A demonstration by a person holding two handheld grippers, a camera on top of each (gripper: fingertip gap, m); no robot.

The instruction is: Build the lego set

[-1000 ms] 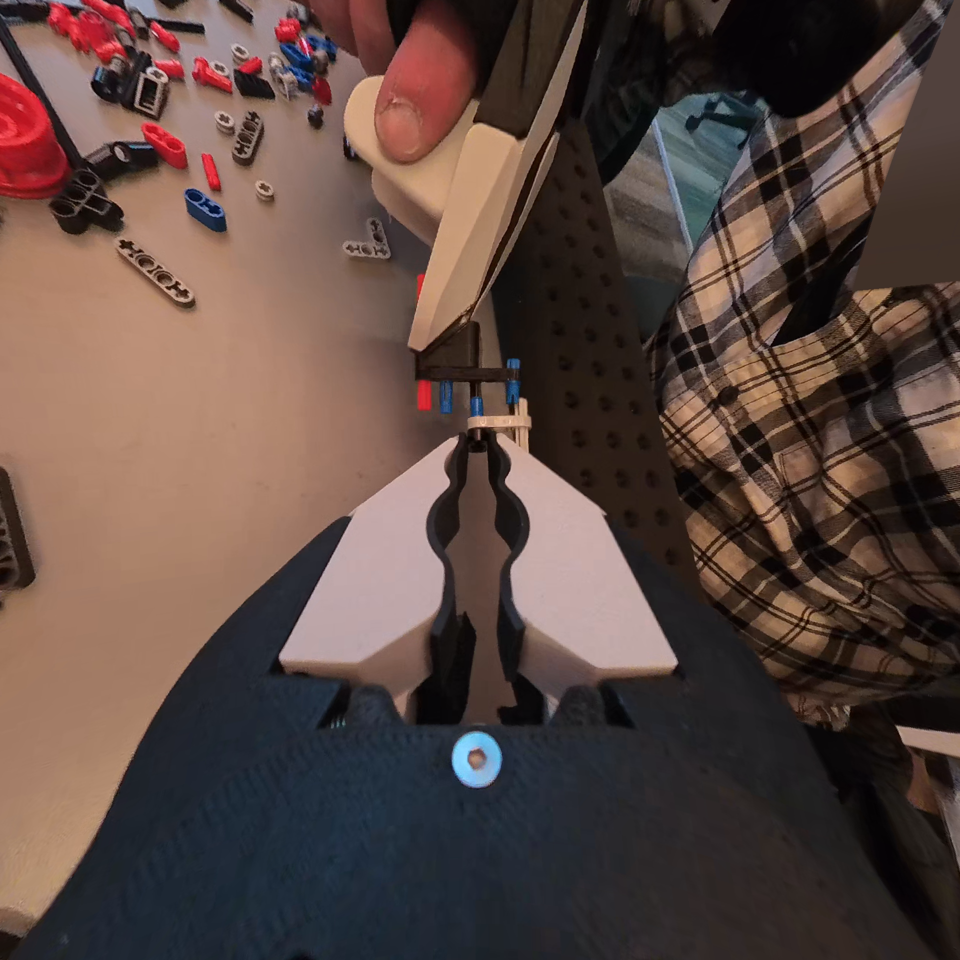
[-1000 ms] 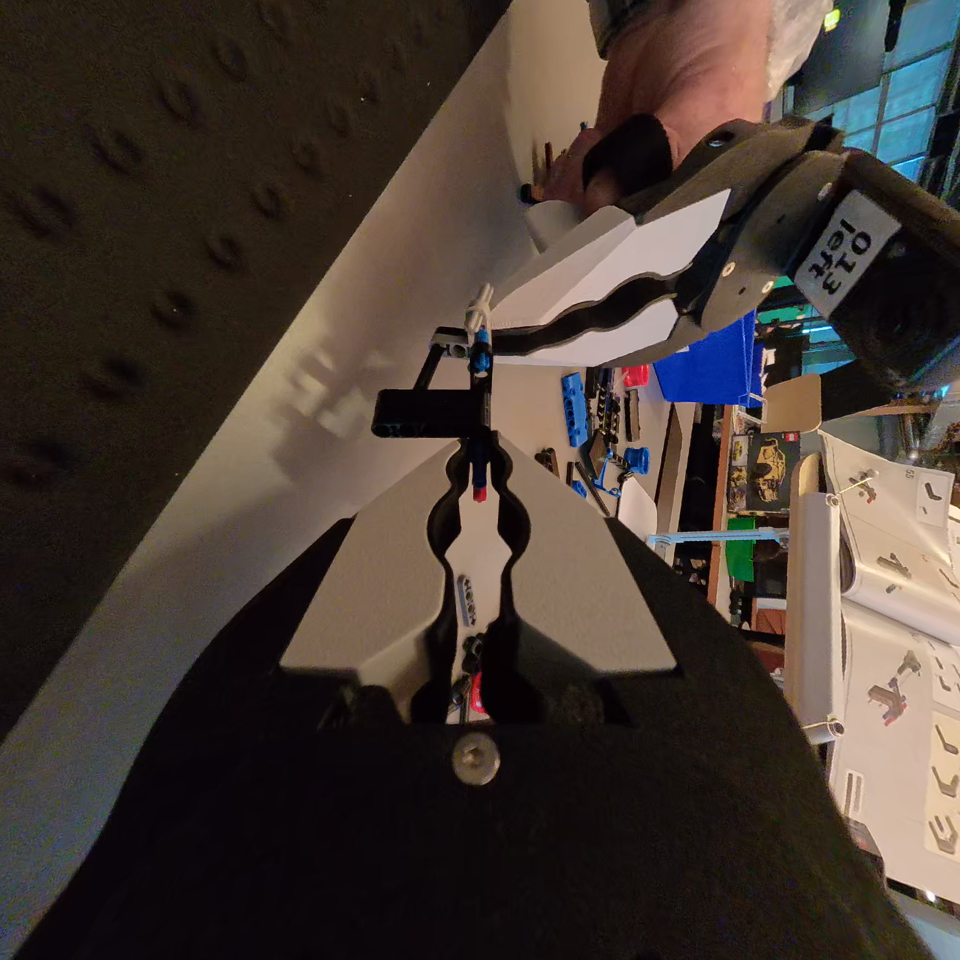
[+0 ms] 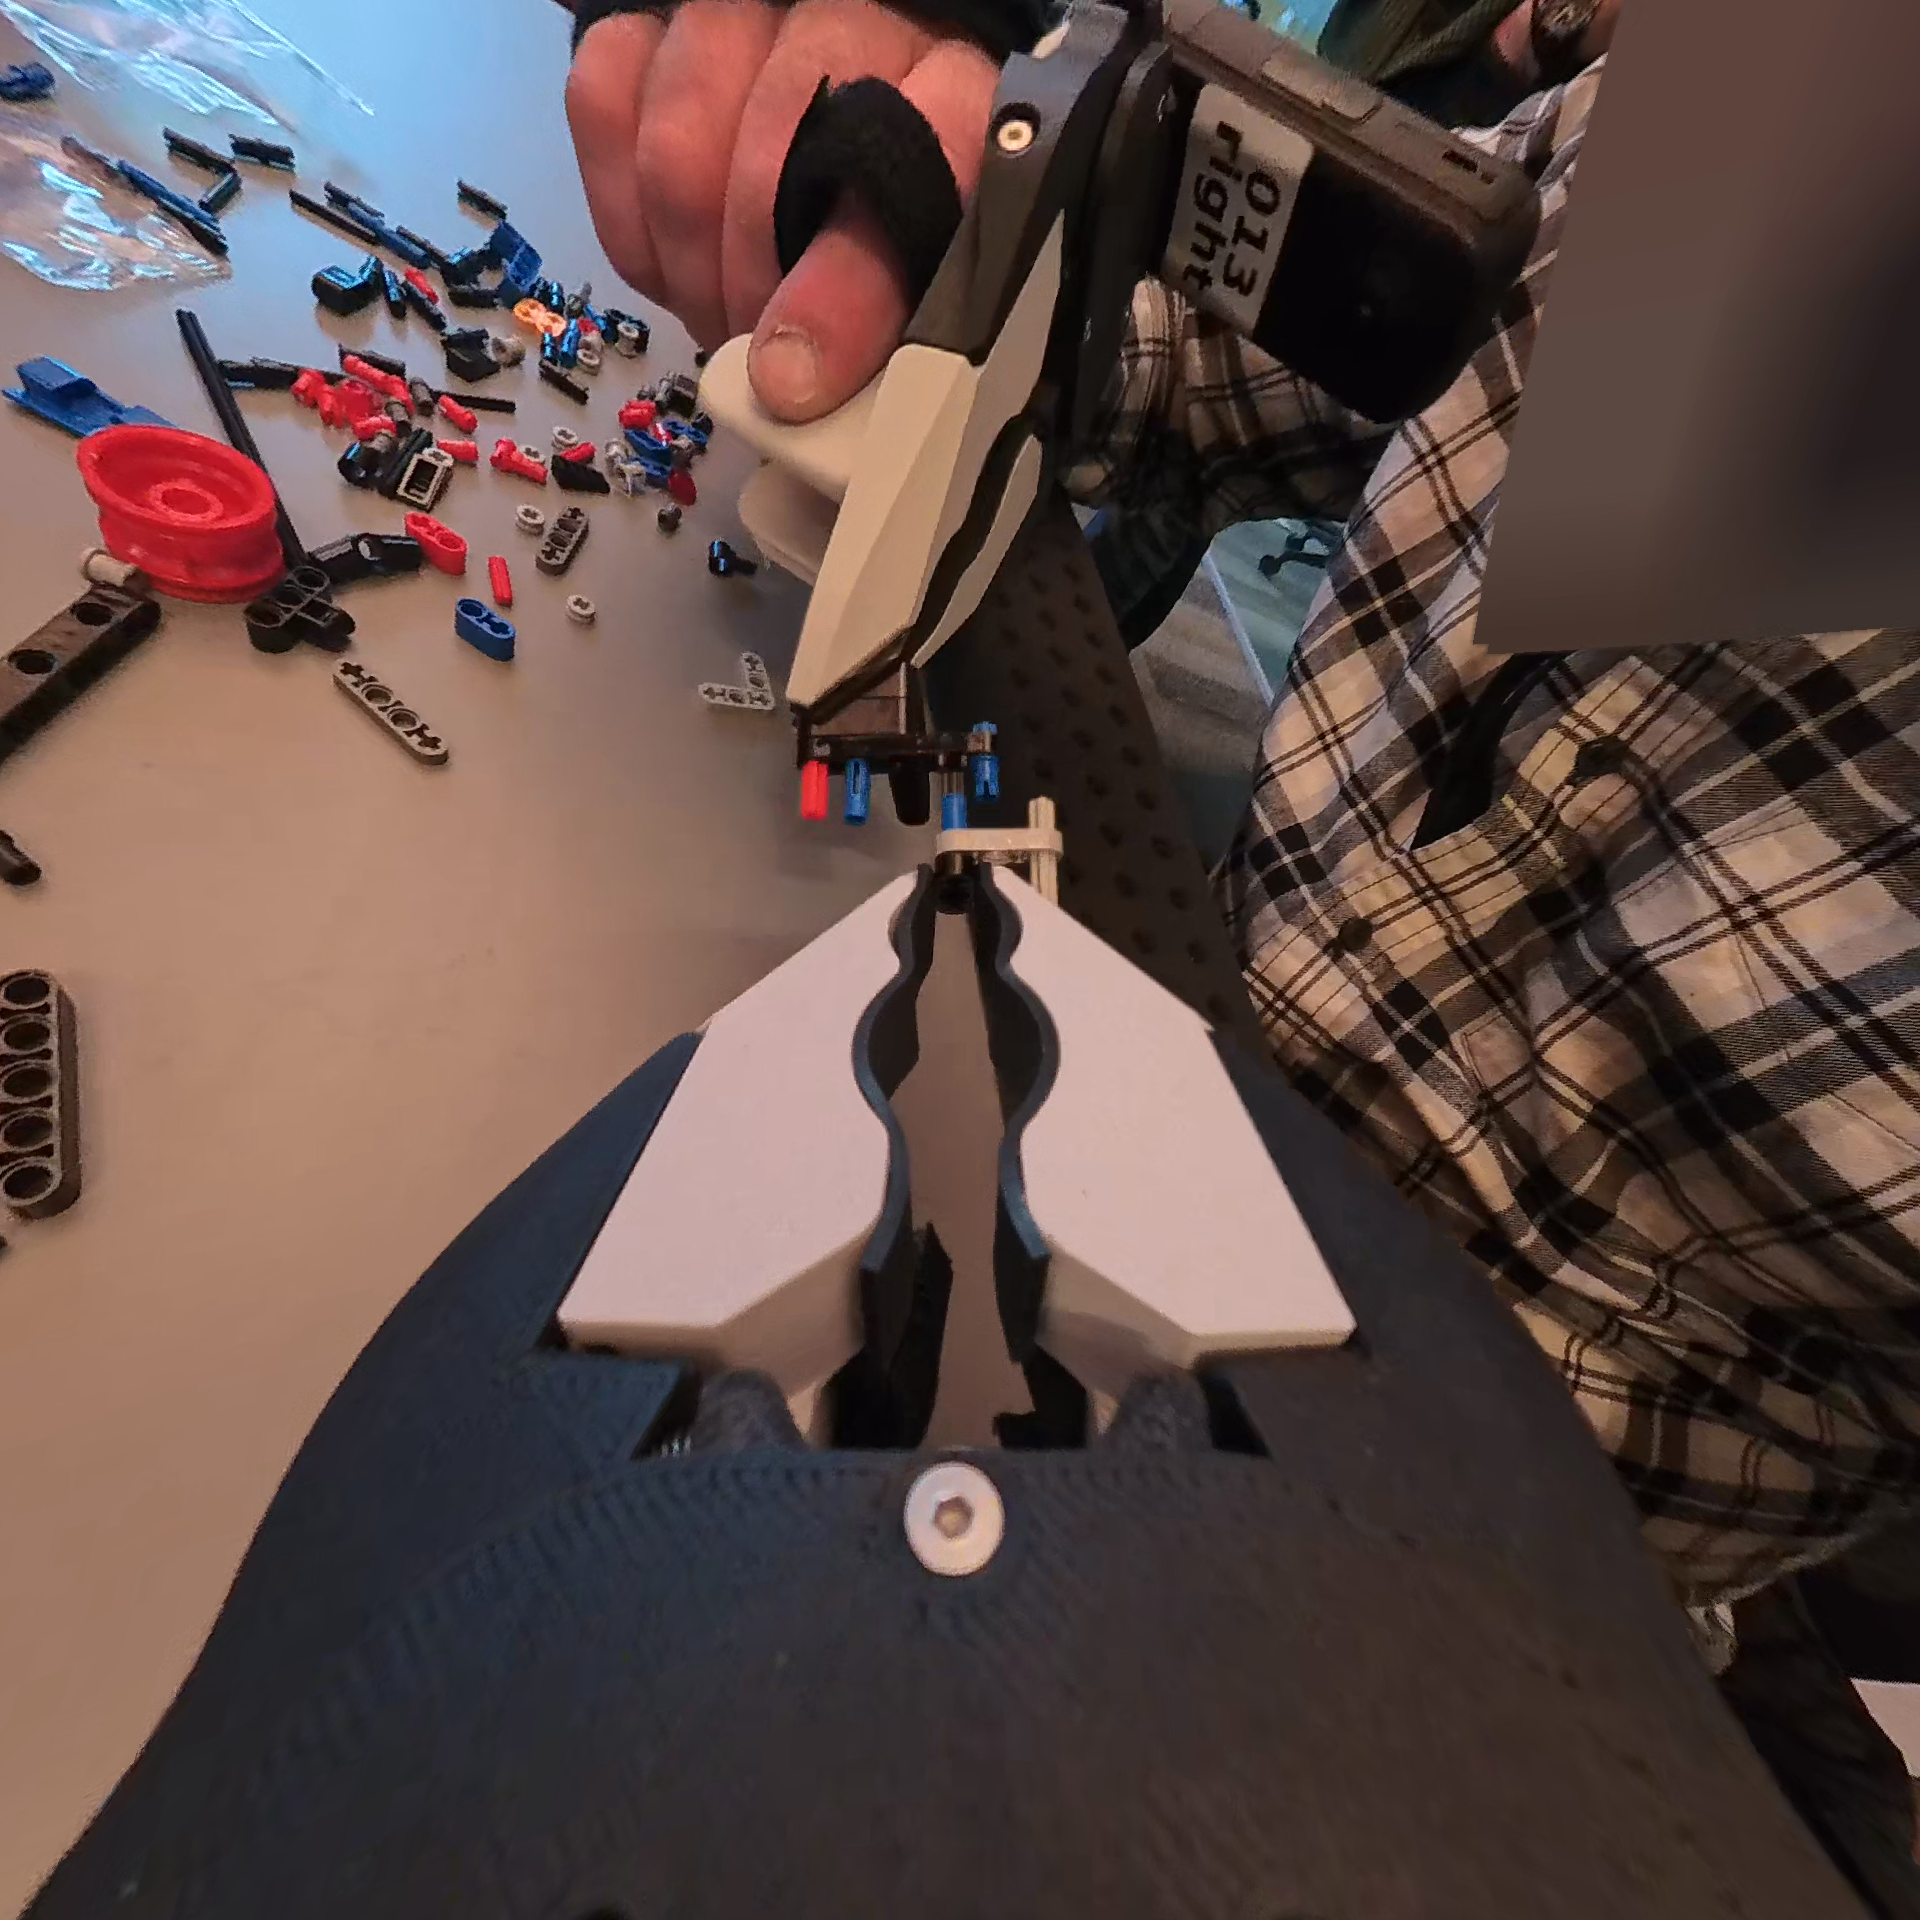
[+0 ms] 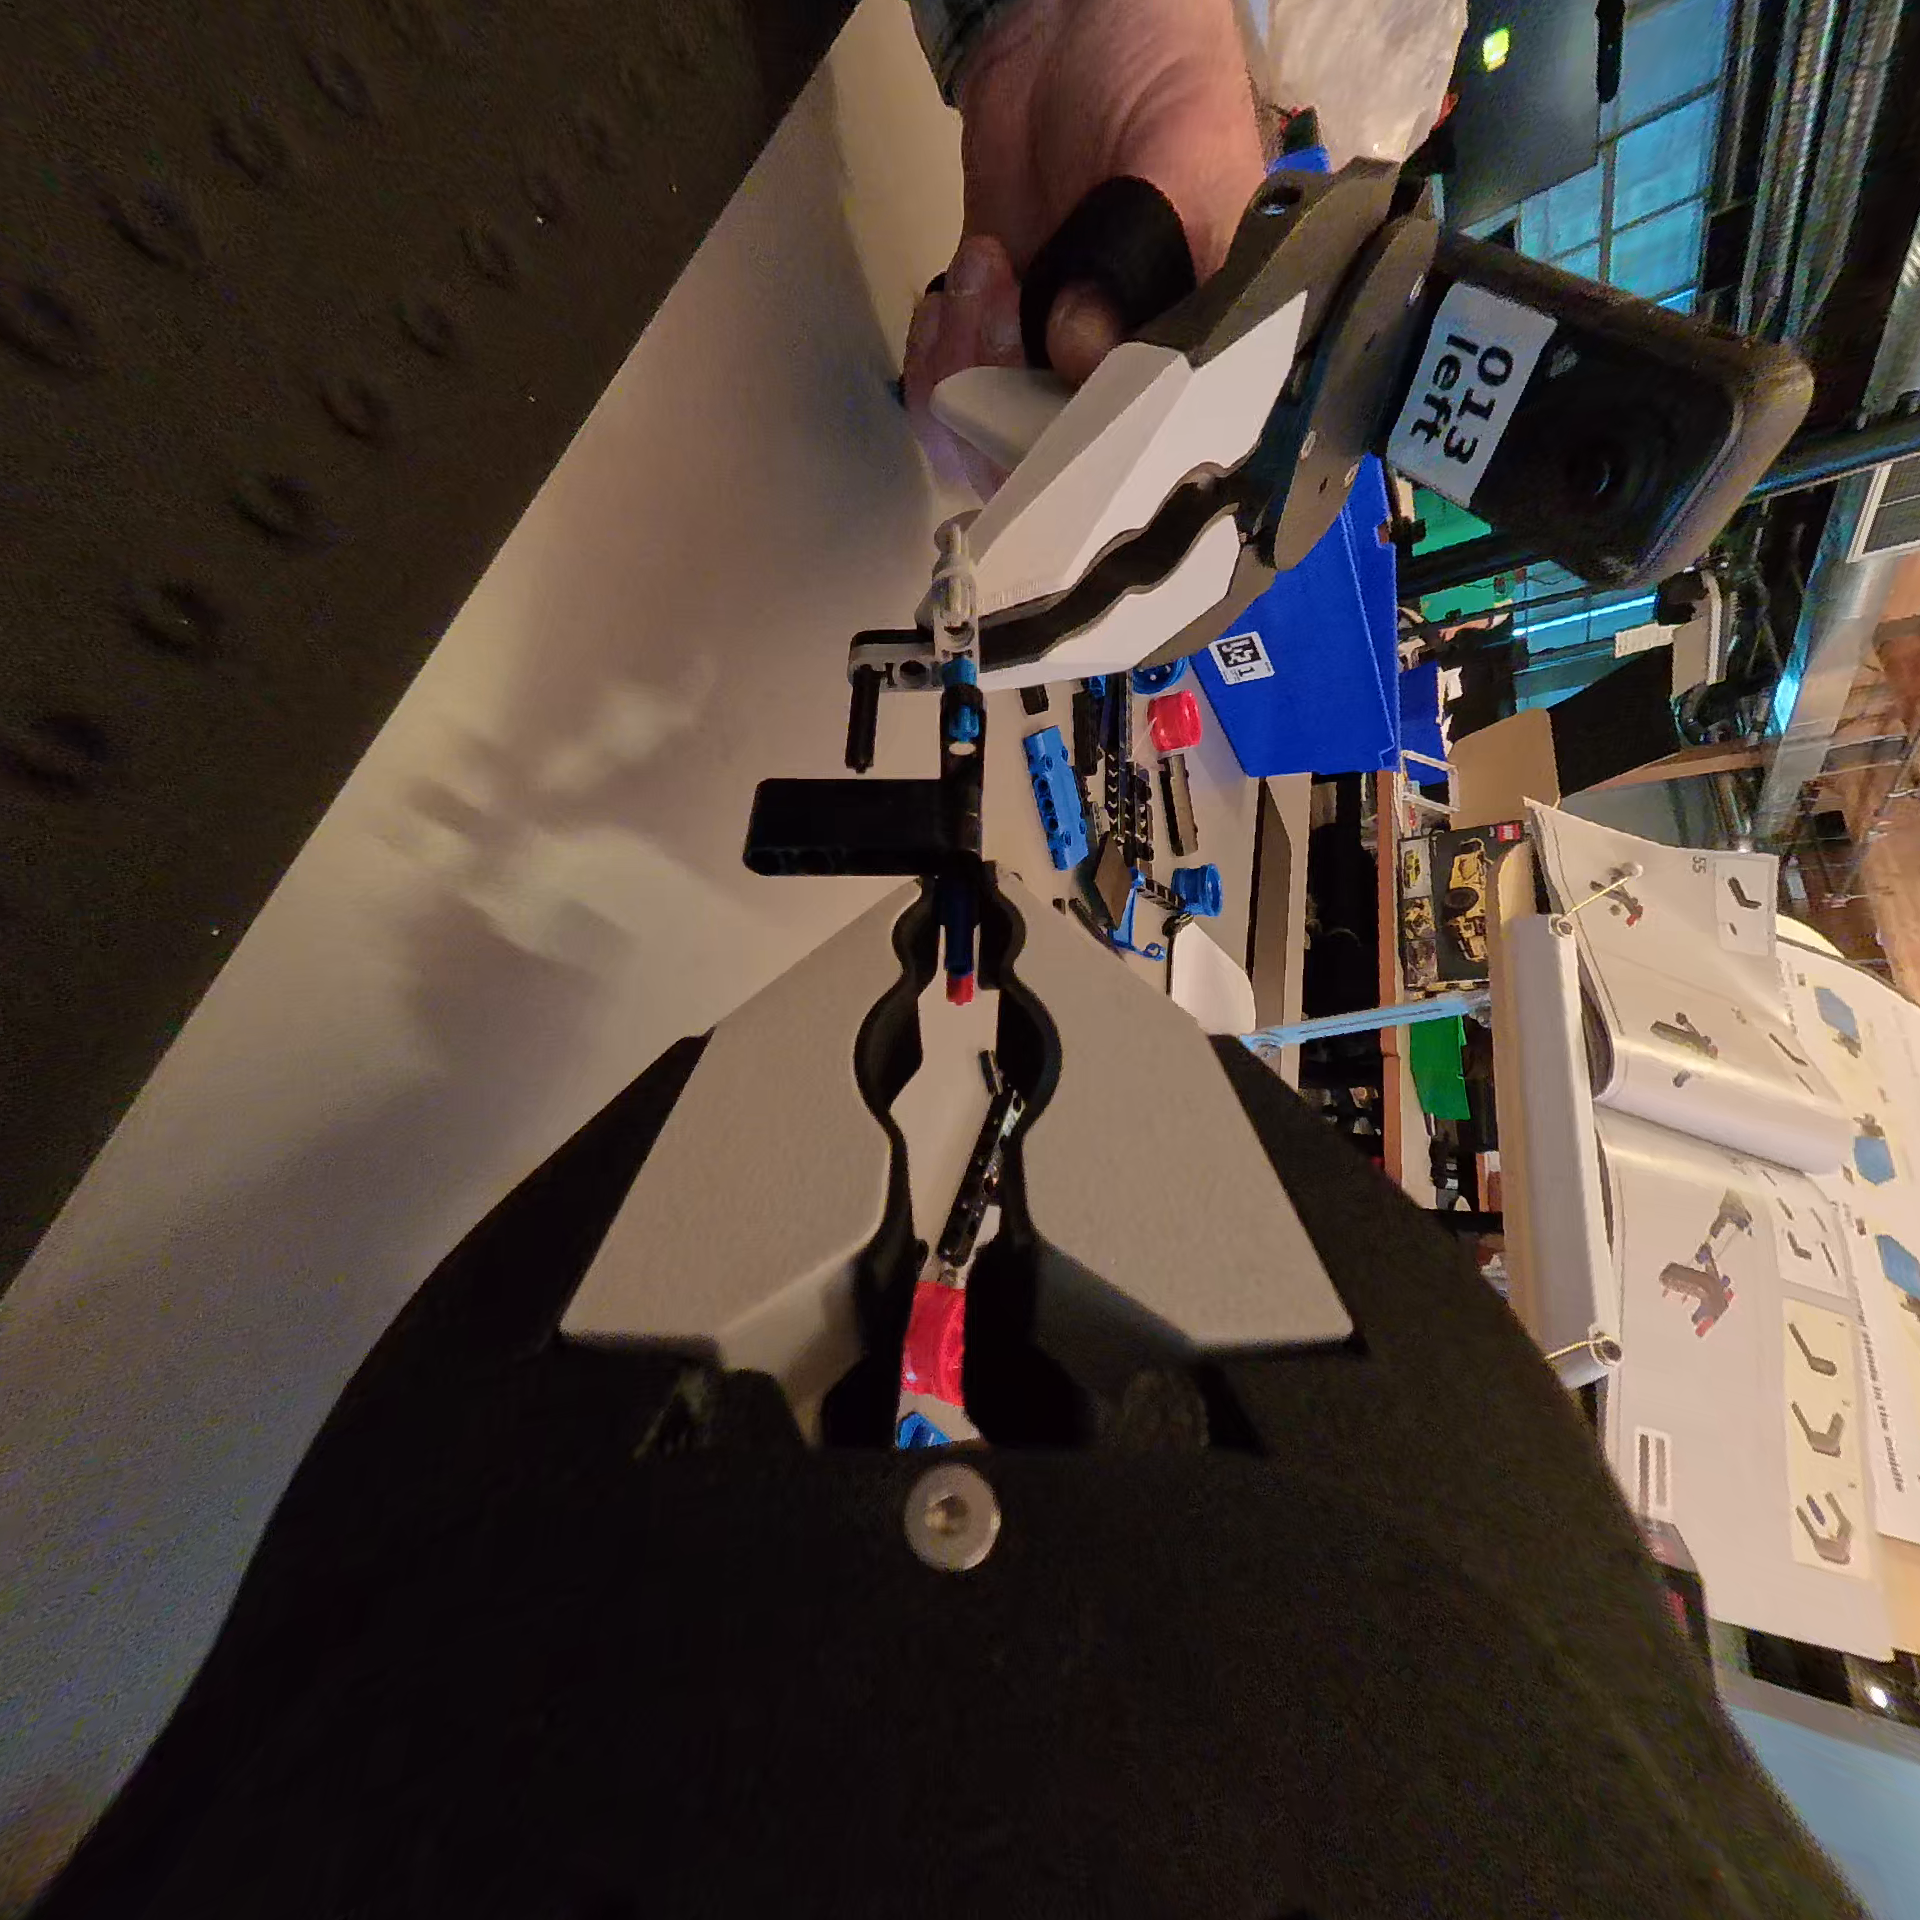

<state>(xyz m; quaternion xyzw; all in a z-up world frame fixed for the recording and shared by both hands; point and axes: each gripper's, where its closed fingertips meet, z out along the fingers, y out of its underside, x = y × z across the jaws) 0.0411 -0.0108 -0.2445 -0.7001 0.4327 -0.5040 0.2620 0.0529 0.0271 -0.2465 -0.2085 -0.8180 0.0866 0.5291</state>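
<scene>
Seen from the left wrist view, loose red, blue and black lego pieces (image 3: 457, 436) were scattered over the beige table (image 3: 312, 987) at left, beside a red wheel hub (image 3: 182, 511). At centre, the left gripper (image 3: 958, 883) was closed narrowly on a small grey connector piece (image 3: 997, 840) fitted with a blue pin. Just above it, the right gripper (image 3: 862, 717) was clamped on a black beam assembly (image 3: 883, 743) carrying red and blue pins, the two sub-assemblies being held close together above the table, with a plaid sleeve (image 3: 1558, 935) at right.
</scene>
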